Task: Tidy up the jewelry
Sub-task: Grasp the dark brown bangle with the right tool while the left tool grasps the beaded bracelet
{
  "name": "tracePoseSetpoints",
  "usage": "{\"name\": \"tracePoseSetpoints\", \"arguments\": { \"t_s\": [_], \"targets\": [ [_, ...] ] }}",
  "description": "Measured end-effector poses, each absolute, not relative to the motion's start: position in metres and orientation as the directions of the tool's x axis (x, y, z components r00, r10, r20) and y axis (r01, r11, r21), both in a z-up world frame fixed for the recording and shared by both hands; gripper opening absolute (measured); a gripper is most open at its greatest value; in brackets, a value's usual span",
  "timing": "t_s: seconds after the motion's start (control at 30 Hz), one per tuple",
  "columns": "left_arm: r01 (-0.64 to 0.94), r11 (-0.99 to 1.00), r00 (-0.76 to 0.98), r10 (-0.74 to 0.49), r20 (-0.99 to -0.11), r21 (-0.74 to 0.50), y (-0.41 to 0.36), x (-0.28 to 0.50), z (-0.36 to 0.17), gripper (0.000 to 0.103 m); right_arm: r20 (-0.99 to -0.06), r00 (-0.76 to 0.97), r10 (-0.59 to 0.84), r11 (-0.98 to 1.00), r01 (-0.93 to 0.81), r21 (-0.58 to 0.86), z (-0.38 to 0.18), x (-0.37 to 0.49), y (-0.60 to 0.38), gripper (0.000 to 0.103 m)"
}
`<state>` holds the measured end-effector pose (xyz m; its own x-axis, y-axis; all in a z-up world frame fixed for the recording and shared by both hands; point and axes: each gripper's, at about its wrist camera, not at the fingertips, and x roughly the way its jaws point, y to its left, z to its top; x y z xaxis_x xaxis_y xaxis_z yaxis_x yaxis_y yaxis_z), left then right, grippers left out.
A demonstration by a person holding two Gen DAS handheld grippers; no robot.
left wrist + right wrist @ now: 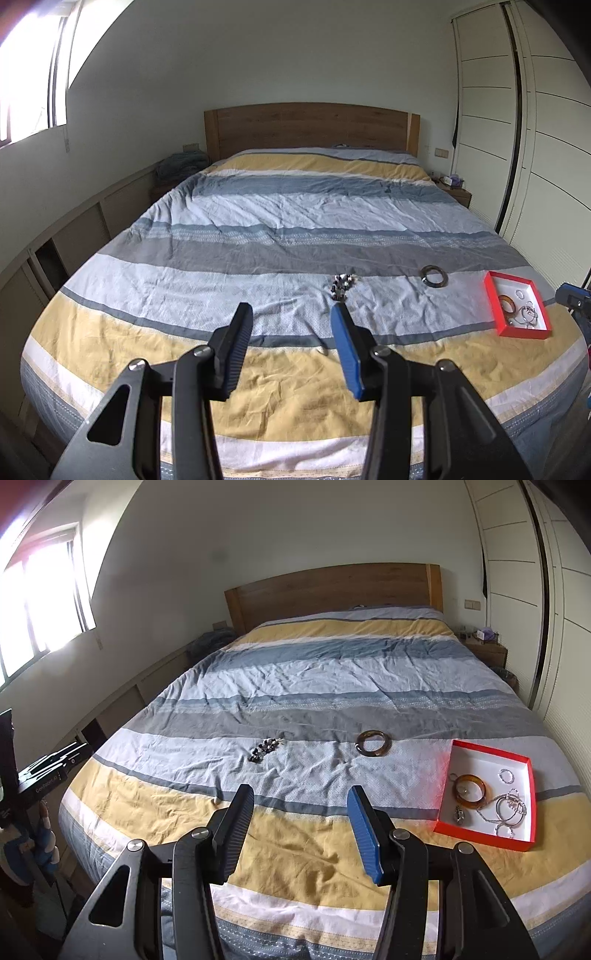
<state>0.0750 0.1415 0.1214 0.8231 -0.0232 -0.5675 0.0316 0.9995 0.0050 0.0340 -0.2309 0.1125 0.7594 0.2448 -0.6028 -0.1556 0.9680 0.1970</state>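
Filling nearly all of both views, the bed (332, 686) lies ahead of you under a striped cover of yellow, blue, grey and white, creased all over. Its wooden headboard (332, 590) stands against the far wall, a bright window (40, 602) is on the left and pale wardrobe doors (517, 572) run down the right. A small bedside table (487, 651) with a few bits on top sits beside the far right corner of the bed.

Nearer you, the red box (484, 840) with a white inside rests on the cover at the right, close to the foot of the bed. Your left gripper (291, 312) and your right gripper (301, 794) each hang above the yellow stripe at the foot, each with its jaws apart and nothing between them, one black pad and one blue. No earlier look is given, so you only have them as they stand.

On the pale stripe well beyond your fingers, a dark bangle (373, 742) lies flat on the cover, outside the box and to its left. Further left on the same stripe lies a bunched beaded bracelet (264, 751) of dark and light beads, apart from the bangle.

Inside the box you have an amber bangle (470, 786) lying flat near the left wall, a tangle of thin silver chains (511, 810) to its right, a small silvery loop (506, 775) near the far wall, and a small pendant (459, 816) by the near-left corner; what kind it is you cannot tell.
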Motion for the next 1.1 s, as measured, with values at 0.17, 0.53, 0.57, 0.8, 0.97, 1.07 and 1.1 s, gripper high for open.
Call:
{"name": "tracePoseSetpoints", "arguments": {
  "t_s": [0.17,0.53,0.57,0.8,0.97,1.07,1.1],
  "targets": [
    [0.021,0.999,0.767,-0.048,-0.64,-0.049,0.136,0.13,0.063,0.042,-0.648,0.726,0.23,0.971,-0.13,0.198,0.073,0.084,-0.231,0.052],
    [0.091,0.996,0.699,-0.045,-0.714,0.026,0.068,0.281,-0.038,0.053,-0.734,0.659,0.162,0.979,-0.016,0.202,-0.028,0.234,-0.272,0.053],
    [0.096,0.995,0.696,-0.043,-0.717,0.033,0.064,0.292,-0.044,0.053,-0.737,0.659,0.154,0.979,-0.001,0.203,-0.034,0.248,-0.277,0.054],
    [0.108,0.991,0.68,-0.017,-0.733,0.077,0.044,0.344,-0.083,0.053,-0.763,0.637,0.113,0.975,0.078,0.209,-0.085,0.333,-0.302,0.054],
    [0.107,0.991,0.666,-0.007,-0.746,0.086,0.043,0.363,-0.101,0.053,-0.767,0.628,0.135,0.964,0.094,0.247,-0.11,0.361,-0.309,0.054],
    [0.118,0.99,0.654,-0.015,-0.756,0.083,0.04,0.373,-0.11,0.053,-0.765,0.627,0.143,0.964,0.085,0.25,-0.118,0.37,-0.307,0.054],
    [0.122,0.989,0.649,-0.018,-0.76,0.081,0.039,0.376,-0.113,0.053,-0.765,0.628,0.144,0.965,0.081,0.249,-0.12,0.373,-0.306,0.054]
  ]
}}
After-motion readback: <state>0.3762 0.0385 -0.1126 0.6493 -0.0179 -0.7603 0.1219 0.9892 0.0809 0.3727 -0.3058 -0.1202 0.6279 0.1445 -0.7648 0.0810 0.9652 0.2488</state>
